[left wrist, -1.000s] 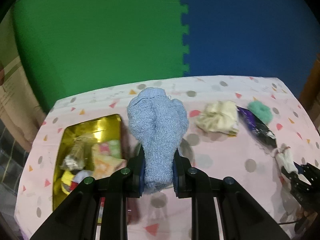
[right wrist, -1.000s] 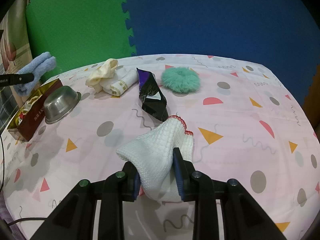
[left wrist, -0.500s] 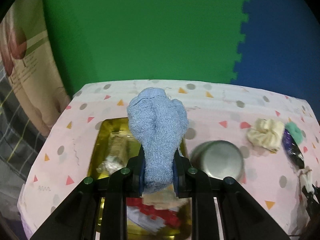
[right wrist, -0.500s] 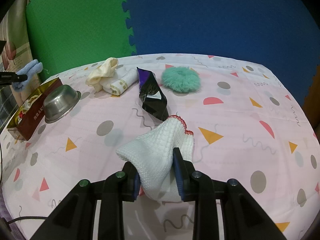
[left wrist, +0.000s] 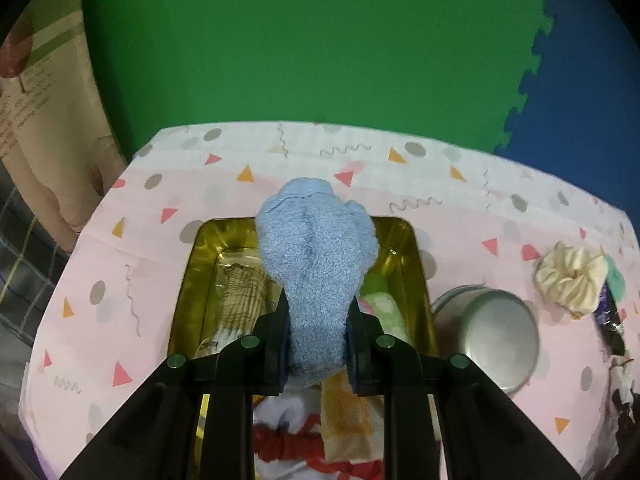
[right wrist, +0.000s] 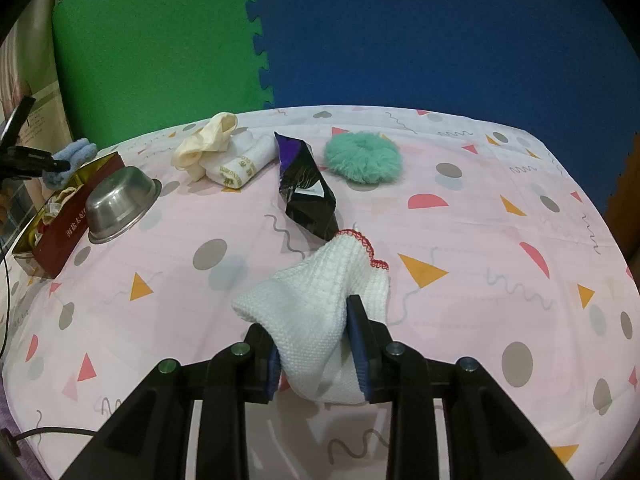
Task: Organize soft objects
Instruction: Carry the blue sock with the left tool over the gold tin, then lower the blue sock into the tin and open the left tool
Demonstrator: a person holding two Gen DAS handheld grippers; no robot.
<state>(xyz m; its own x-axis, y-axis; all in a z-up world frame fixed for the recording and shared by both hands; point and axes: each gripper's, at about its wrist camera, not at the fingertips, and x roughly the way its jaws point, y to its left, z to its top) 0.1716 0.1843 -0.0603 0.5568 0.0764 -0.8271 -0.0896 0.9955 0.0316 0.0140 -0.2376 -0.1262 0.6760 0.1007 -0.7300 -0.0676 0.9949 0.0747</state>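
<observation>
A fluffy light-blue cloth (left wrist: 316,240) hangs over the open gold tin (left wrist: 188,288), and my left gripper (left wrist: 316,320) is shut on its lower end. Several soft items lie inside the tin beneath it. In the right wrist view the same blue cloth (right wrist: 78,152) shows at the far left, above the tin's red side (right wrist: 60,236). My right gripper (right wrist: 314,344) sits low over the tablecloth with a white waffle cloth with red trim (right wrist: 316,292) between its pads. Its jaws are opening slightly, but the pads still pinch the cloth.
A steel bowl (right wrist: 120,200) lies upside down right beside the tin. Behind it are a cream scrunchie (right wrist: 204,144), a rolled white towel (right wrist: 240,164), a black-and-purple packet (right wrist: 308,192) and a teal fluffy scrunchie (right wrist: 362,156). Green and blue foam mats stand behind the table.
My left gripper carried the blue cloth leftward, from beside the tin to over it, and a little lower. The right gripper stayed put on the white cloth, its jaws a touch wider.
</observation>
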